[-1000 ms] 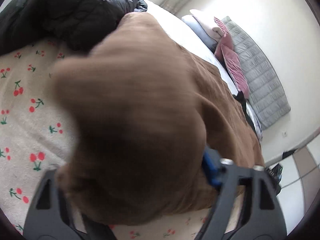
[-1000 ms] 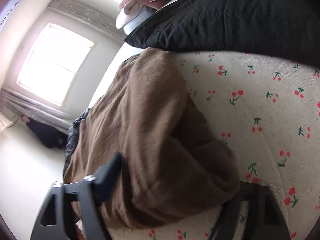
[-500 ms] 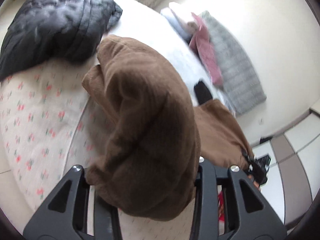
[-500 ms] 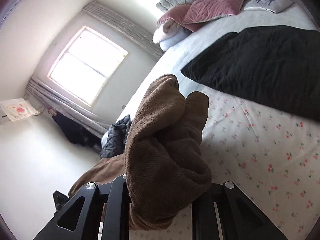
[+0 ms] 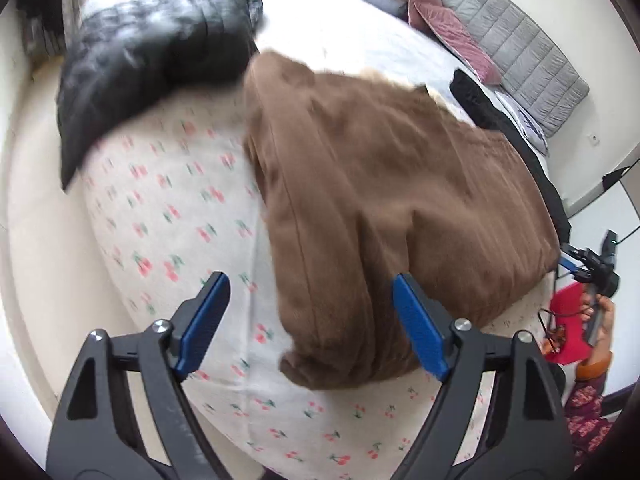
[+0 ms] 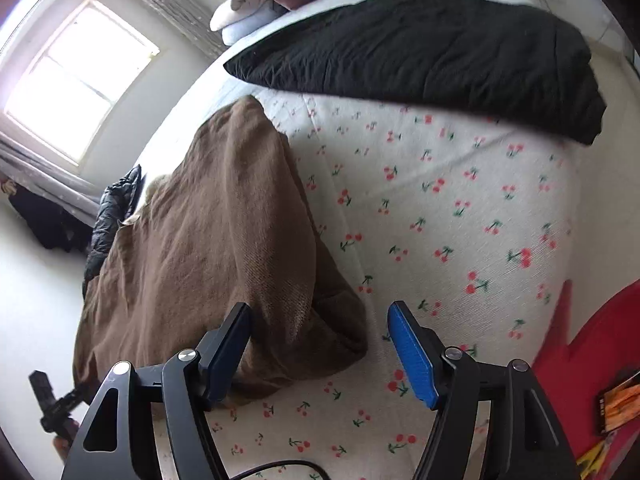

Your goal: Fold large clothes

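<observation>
Standing wide apart, the jaws of the left gripper (image 5: 310, 324) are seen with nothing held between them; the blue pads (image 5: 418, 330) are bare. The near folded corner of the brown garment (image 5: 384, 208) lies in the gap below them, and whether the right-hand pad touches the cloth cannot be told. The jaws of the right gripper (image 6: 320, 354) are likewise spread and empty, the near edge of the brown garment (image 6: 208, 248) being seen just past the left-hand finger, while the other finger stands over the bare sheet.

The garment is laid folded on the bed, on a cream sheet printed with red cherries (image 6: 460, 216). In the left wrist view it is spread from the near edge of the bed toward the far side, with a seam running down its length. A black quilted jacket (image 5: 152, 68) is lying beyond it, touching its far corner in that view; in the right wrist view a black jacket (image 6: 420, 52) lies well apart from the garment, across the sheet. Pink and grey pillows (image 5: 452, 36) are stacked at the head of the bed. A bright window (image 6: 76, 80) is seen on the wall.
</observation>
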`<state>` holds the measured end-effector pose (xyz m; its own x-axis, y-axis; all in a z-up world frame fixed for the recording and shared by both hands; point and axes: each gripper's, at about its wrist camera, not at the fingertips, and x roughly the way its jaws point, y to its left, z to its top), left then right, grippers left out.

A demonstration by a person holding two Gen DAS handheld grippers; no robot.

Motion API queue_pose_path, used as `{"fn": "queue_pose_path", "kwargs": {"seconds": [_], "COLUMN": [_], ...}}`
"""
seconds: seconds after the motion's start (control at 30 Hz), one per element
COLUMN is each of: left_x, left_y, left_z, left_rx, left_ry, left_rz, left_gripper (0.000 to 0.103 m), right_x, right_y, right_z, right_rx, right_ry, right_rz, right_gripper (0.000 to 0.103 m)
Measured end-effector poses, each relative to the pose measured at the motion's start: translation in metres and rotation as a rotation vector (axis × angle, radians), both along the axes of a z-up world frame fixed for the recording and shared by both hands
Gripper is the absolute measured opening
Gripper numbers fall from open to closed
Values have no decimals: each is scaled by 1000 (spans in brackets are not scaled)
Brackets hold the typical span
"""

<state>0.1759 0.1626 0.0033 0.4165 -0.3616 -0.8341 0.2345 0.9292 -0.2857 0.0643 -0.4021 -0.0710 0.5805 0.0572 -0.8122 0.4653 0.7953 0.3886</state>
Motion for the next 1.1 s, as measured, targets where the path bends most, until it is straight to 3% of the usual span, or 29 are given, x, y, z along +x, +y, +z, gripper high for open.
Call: {"fn": "queue_pose_path", "kwargs": {"seconds": [0.1,0.2,0.3,0.4,0.47,0.5,0.53,0.57,0.6,0.7,0.73,0.77,0.87,0.93,1.03,1.1], "left_x": [22,53,96,145,174,182,190,190,183,151,152,160,189,189,178,169], "left_y": [-4,-12,-16,-26,-34,-37,-43,-52,-60,-62,-59,-55,-40,-41,-46,-44], "left_z": [15,12,6,-10,-23,-26,-28,-22,-8,44,44,33,-38,-62,-41,-14], "left_rx": [8,29,84,135,157,154,146,165,180,101,153,211,362,407,477,481], "left_ry": [-75,-127,-118,-58,-10,6,19,-12,-96,-357,-394,-363,-157,-108,-178,-225], "left_rz": [33,40,44,68,82,77,62,62,58,49,67,84,102,82,112,132], "left_gripper": [84,84,84,82,64,31,7,7,6,7,7,7,11,19,28,34], "right_x": [6,18,37,66,86,95,102,107,115,129,133,138,151,155,155,152], "right_y": [18,31,52,72,82,84,83,83,81,74,73,74,76,79,87,88], "right_z": [32,51,54,48,38,34,29,24,18,5,2,-1,-11,-18,-21,-18], "right_rx": [-127,-196,-199,-198,-224,-249,-264,-274,-276,-274,-278,-276,-270,-291,-360,-373], "right_ry": [-41,-68,-92,-107,-101,-97,-95,-93,-88,-83,-85,-89,-93,-85,-54,-55], "right_rz": [10,60,113,167,176,175,170,162,151,135,130,127,134,147,170,174], "right_gripper": [72,72,73,73,73,73,73,73,73,73,73,73,73,73,73,73]}}
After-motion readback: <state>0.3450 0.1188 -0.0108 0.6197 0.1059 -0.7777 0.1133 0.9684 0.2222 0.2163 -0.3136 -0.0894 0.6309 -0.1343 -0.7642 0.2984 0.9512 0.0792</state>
